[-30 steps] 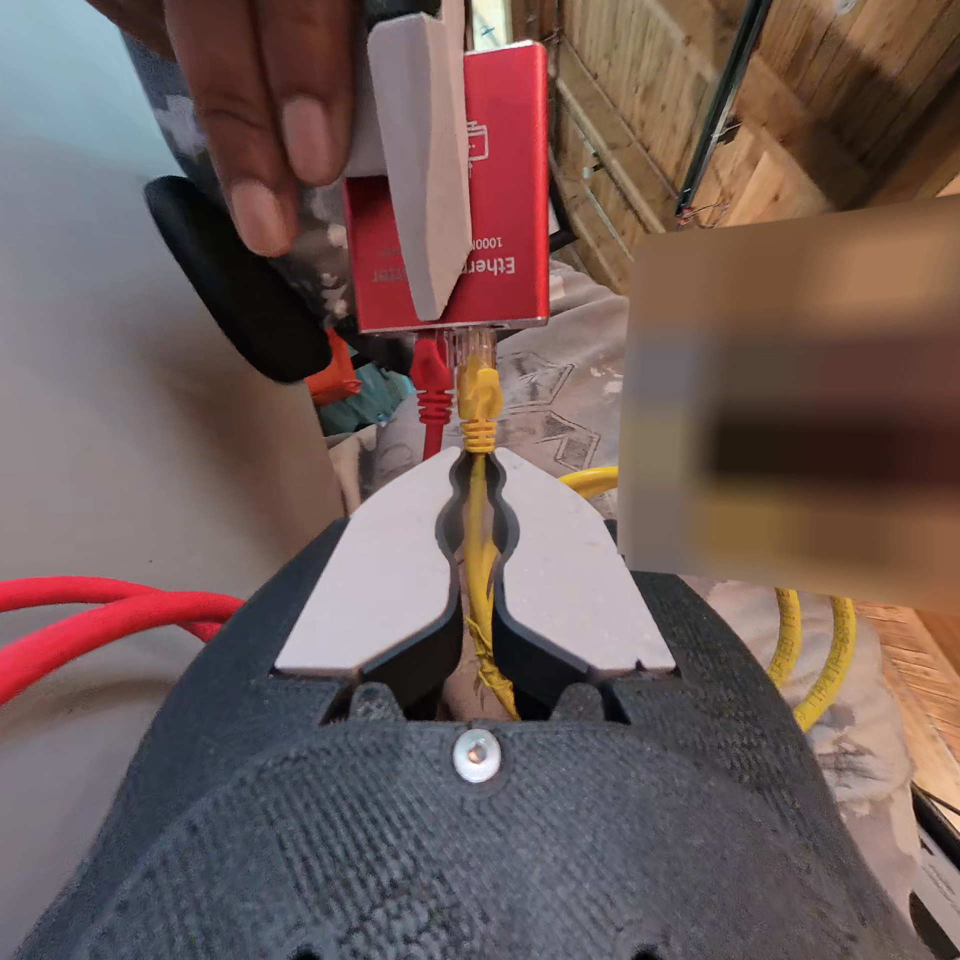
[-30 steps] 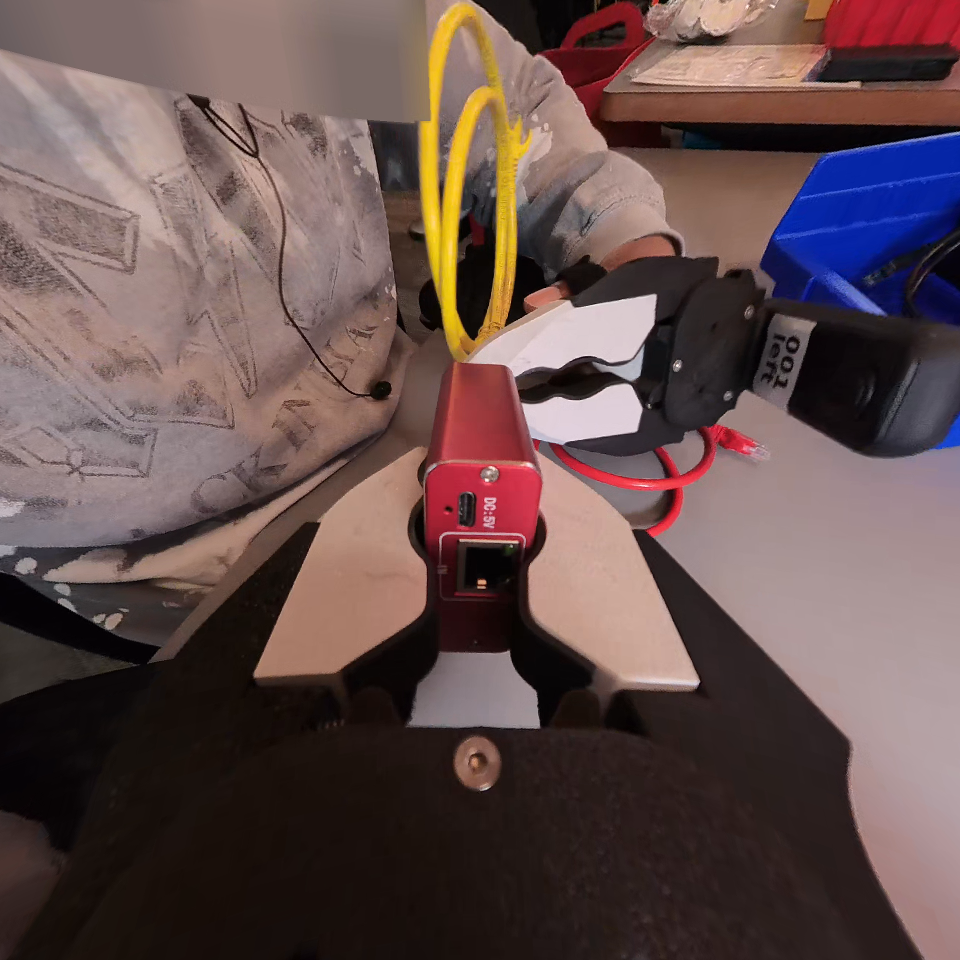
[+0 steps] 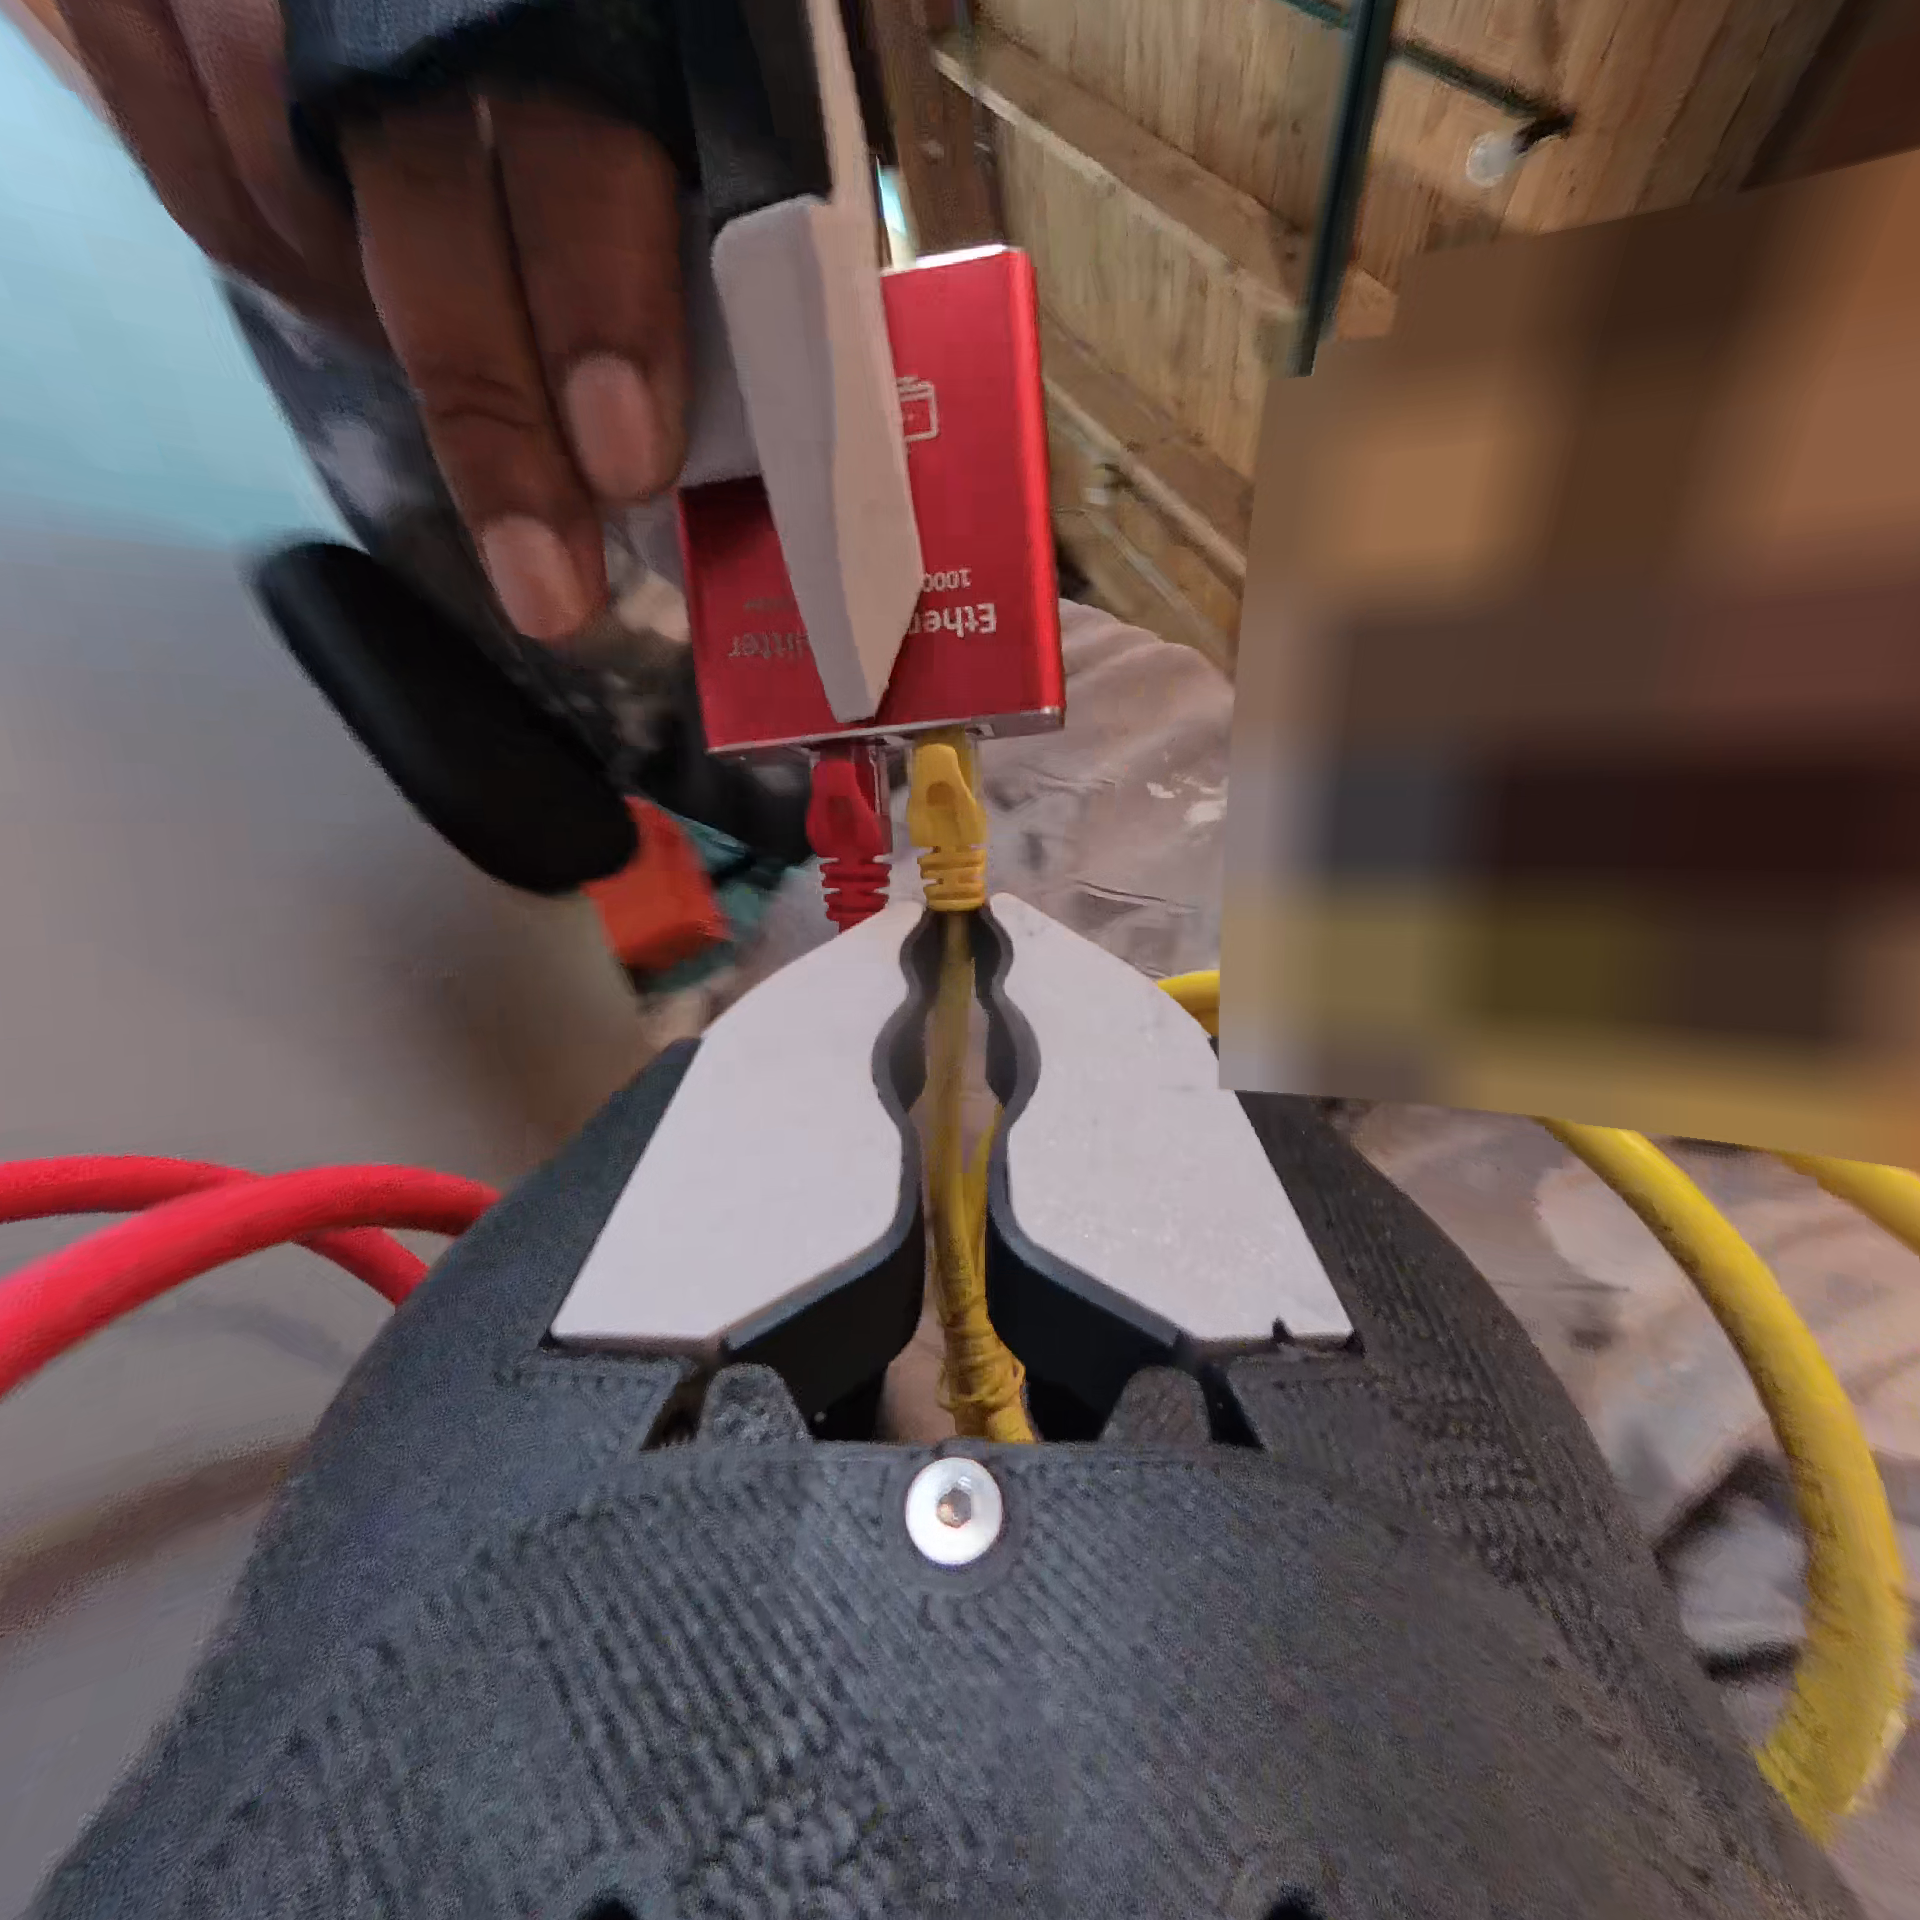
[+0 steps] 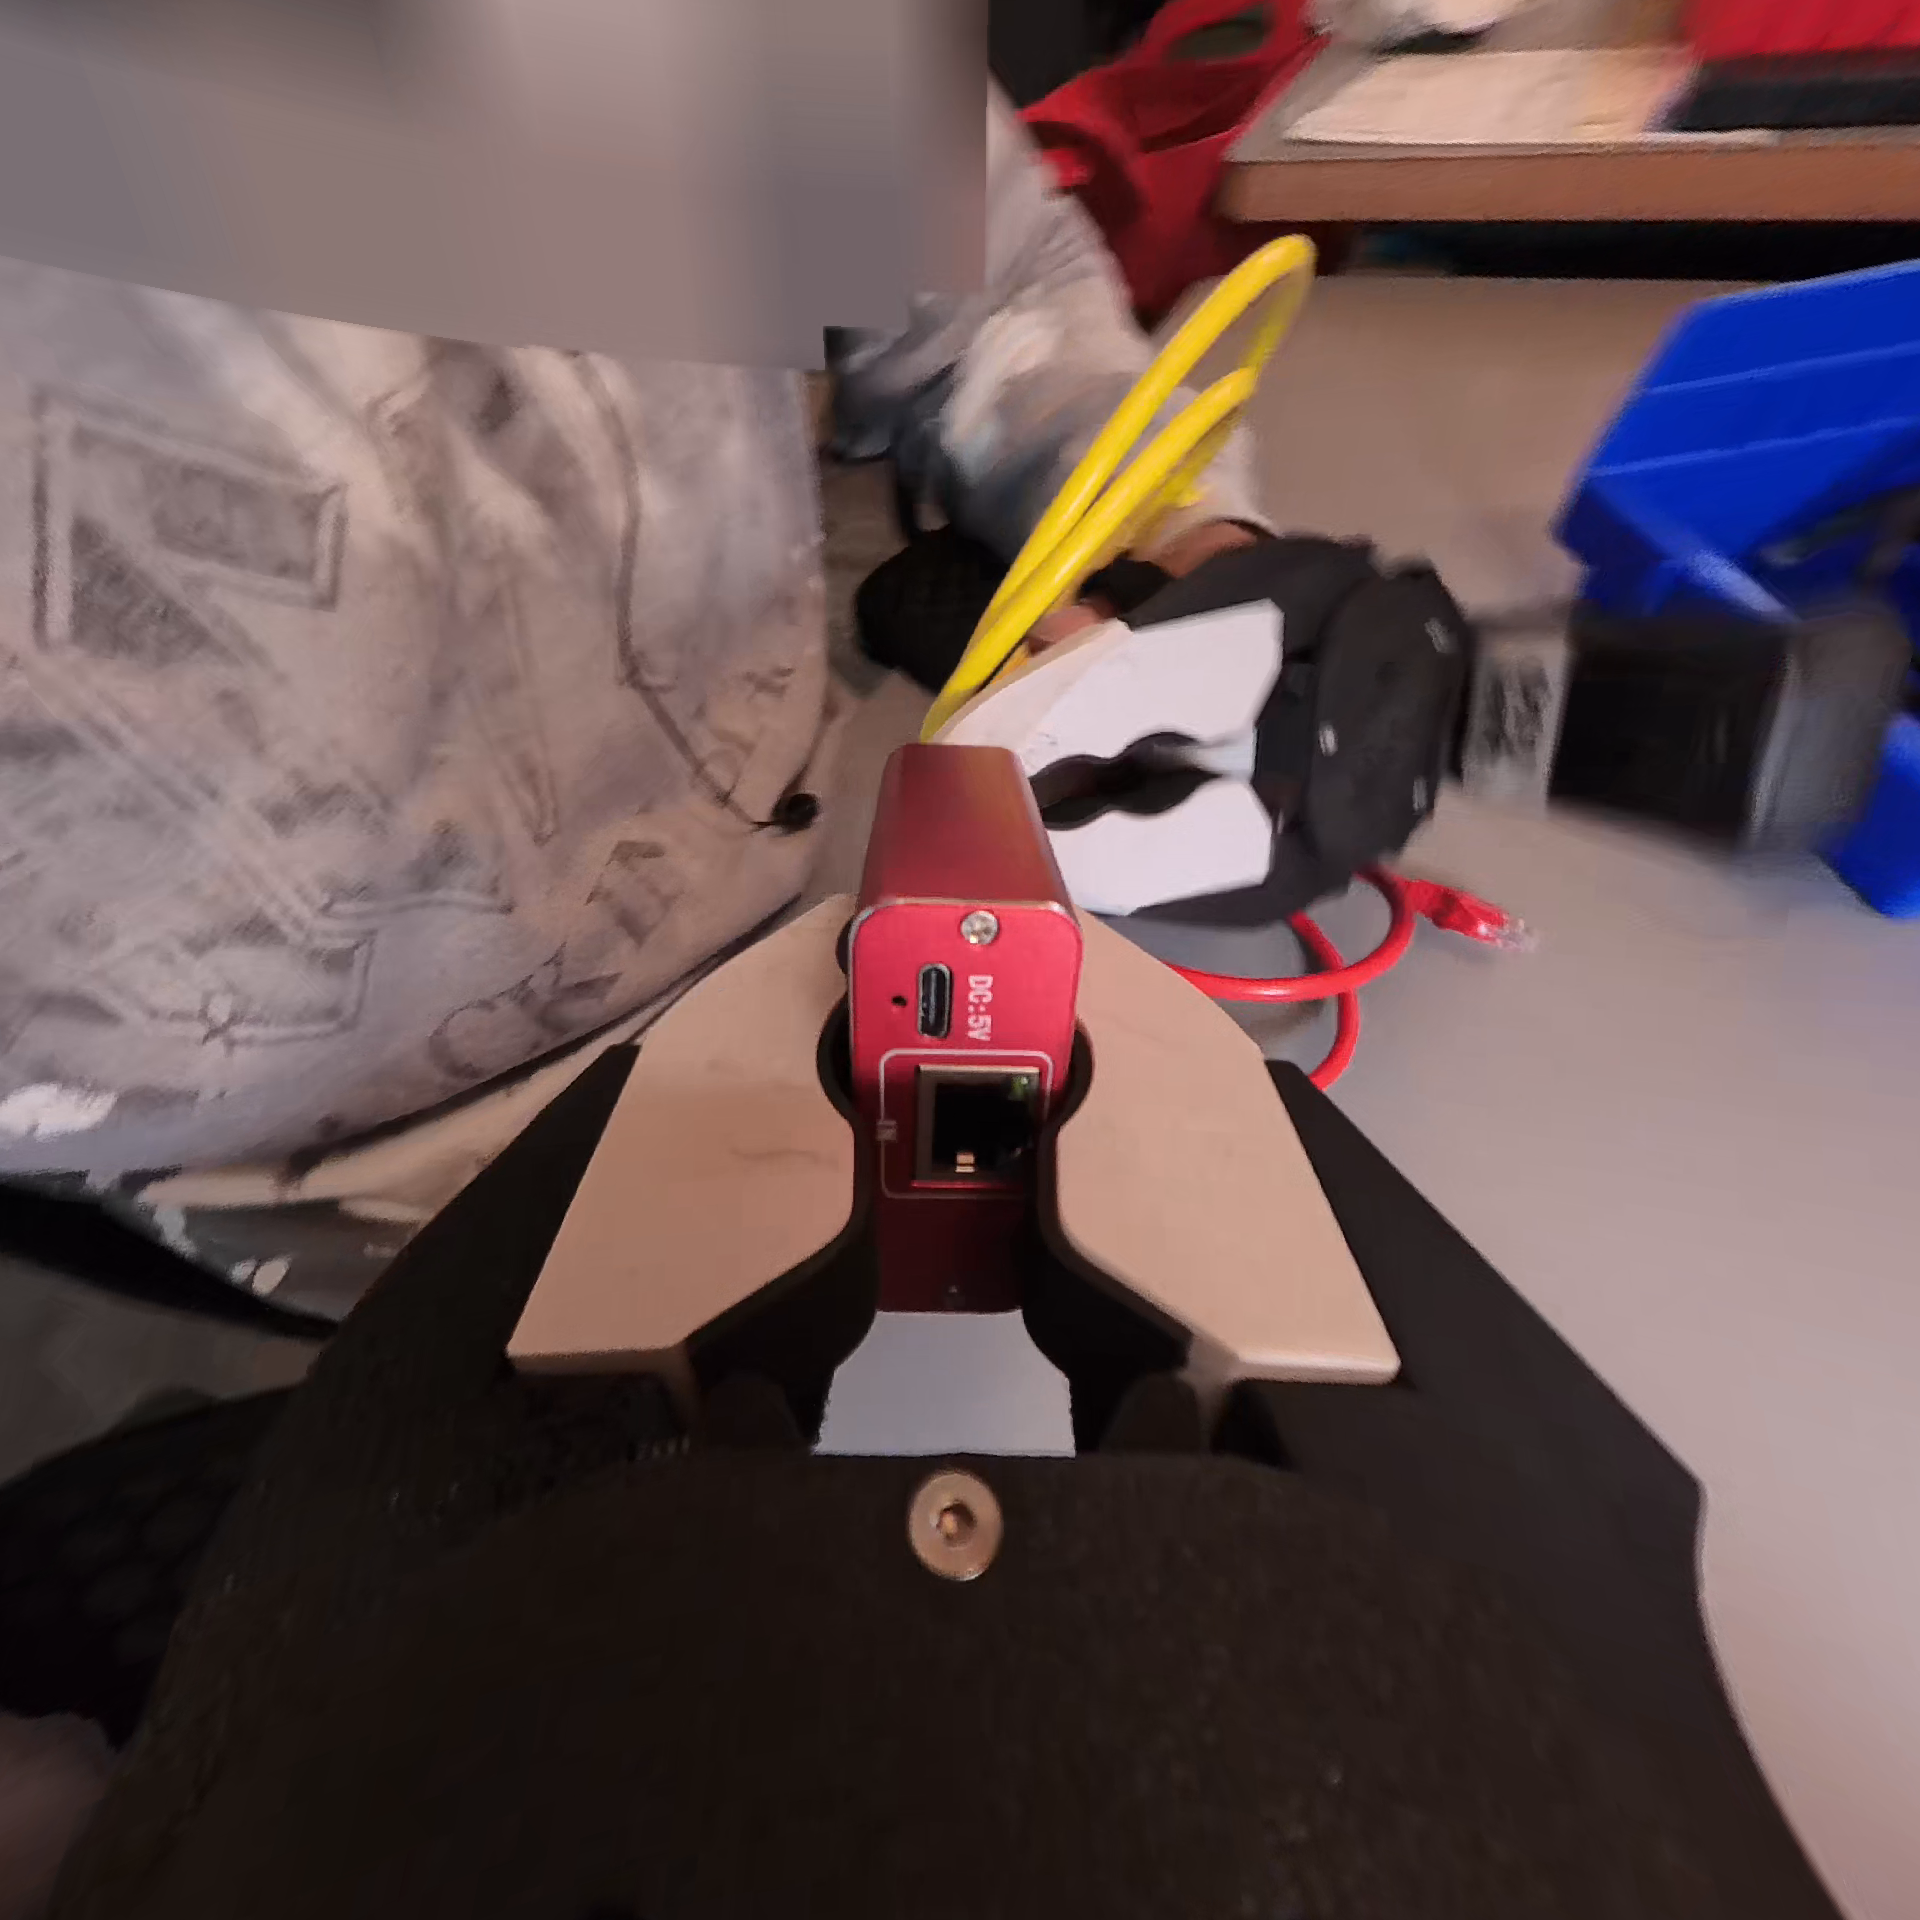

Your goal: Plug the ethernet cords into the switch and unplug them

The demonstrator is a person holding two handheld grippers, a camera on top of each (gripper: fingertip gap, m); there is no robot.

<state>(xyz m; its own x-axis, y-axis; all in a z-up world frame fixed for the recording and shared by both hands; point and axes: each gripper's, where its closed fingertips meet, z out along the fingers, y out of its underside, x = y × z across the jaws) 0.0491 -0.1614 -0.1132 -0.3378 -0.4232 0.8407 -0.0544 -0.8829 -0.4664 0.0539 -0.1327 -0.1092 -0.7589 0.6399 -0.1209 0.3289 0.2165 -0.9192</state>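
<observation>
Two cords seated in a red switch held between two grippers

Left gripper [image 3: 951, 925] clamped on the yellow cord [image 3: 951, 1049] just behind its plug [image 3: 943, 826], plug seated in the lower end of the switch [image 3: 935, 499]; red cord's plug [image 3: 850, 831] seated just beside it, red cord [image 3: 229, 1226] looping away at left. Right gripper [image 4: 961, 977] clamped on the switch's sides, its open port [image 4: 971, 1132] facing the camera, above a grey table [image 4: 1662, 1143]; blue bin [image 4: 1766, 468] at far right
</observation>
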